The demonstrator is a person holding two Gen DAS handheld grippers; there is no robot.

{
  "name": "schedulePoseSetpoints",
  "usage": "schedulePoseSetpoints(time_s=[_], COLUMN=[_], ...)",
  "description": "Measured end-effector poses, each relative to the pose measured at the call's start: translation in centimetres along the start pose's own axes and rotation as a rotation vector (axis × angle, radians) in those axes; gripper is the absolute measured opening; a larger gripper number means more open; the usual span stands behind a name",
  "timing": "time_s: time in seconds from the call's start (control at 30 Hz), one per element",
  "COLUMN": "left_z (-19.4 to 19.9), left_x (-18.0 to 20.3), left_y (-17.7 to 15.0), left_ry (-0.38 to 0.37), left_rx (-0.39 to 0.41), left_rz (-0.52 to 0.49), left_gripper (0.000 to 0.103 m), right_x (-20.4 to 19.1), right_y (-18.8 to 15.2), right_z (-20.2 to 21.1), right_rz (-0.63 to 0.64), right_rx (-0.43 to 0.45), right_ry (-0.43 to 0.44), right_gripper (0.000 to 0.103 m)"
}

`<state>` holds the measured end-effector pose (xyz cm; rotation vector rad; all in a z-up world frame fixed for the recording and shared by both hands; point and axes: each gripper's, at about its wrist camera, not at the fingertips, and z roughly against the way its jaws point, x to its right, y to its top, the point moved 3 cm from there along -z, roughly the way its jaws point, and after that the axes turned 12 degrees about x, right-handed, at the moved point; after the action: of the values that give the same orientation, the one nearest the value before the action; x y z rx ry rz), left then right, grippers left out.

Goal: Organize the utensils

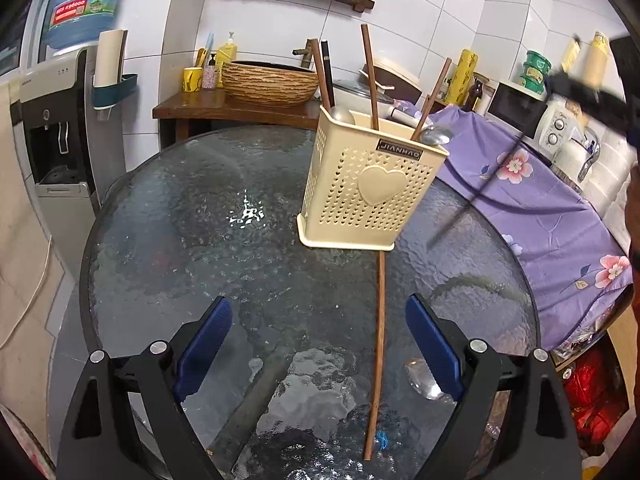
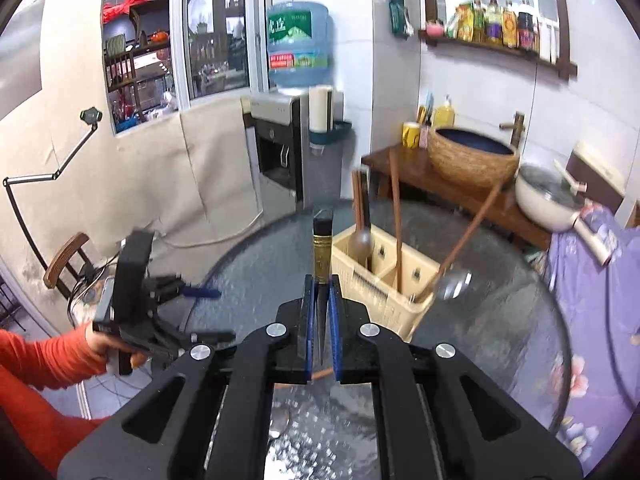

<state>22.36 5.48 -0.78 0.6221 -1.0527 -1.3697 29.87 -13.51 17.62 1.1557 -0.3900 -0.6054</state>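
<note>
1. Glass table (image 1: 168, 240), left wrist view: left gripper (image 1: 320, 344) gaping, empty; brown chopstick (image 1: 378, 344) and spoon (image 1: 424, 380) lie between its fingers, before cream holder (image 1: 372, 188).
2. Right wrist view: right gripper (image 2: 322, 320) clenched on black chopstick (image 2: 322, 248), near the holder. Risk: thin stick pivots, misses a compartment.

The tabletop (image 1: 208, 216) is dark rippled glass, glossy and catching glare; on it stands a cream plastic utensil holder (image 1: 368, 196) — matt, pierced with small holes. A loose chopstick (image 1: 378, 344) looks like brown wood, the spoon (image 1: 437, 134) in the holder polished metal — and a purple floral cloth (image 1: 536, 216) lies soft and matt.
</note>
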Motion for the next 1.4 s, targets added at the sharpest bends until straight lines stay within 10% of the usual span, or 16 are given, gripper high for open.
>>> schedulePoseSetpoints(time_s=[0.33, 0.83, 1.0, 1.23, 1.4], left_z=[0.4, -0.5, -0.9, -1.2, -1.4], left_x=[1.0, 1.4, 1.8, 1.1, 0.2], left_y=[0.1, -2.2, -2.7, -3.4, -3.9], left_ry=[-0.02, -0.04, -0.049, -0.027, 0.004], left_rx=[0.018, -0.032, -0.044, -0.059, -0.071], left_rz=[-0.006, 0.014, 0.009, 0.008, 0.001], left_gripper=[0.087, 0.087, 0.087, 0.087, 0.087], right_x=[3.9, 7.1, 6.2, 2.5, -3.8], right_y=[7.7, -1.5, -3.0, -6.4, -10.9], right_z=[-0.7, -8.5, -6.9, -1.9, -1.2], right_rz=[0.001, -0.12, -0.117, -0.01, 0.083], right_rx=[0.115, -0.049, -0.008, 0.066, -0.038], right_ry=[-0.17, -0.24, -0.297, -0.527, -0.396], right_gripper=[0.007, 0.009, 0.064, 0.074, 0.088])
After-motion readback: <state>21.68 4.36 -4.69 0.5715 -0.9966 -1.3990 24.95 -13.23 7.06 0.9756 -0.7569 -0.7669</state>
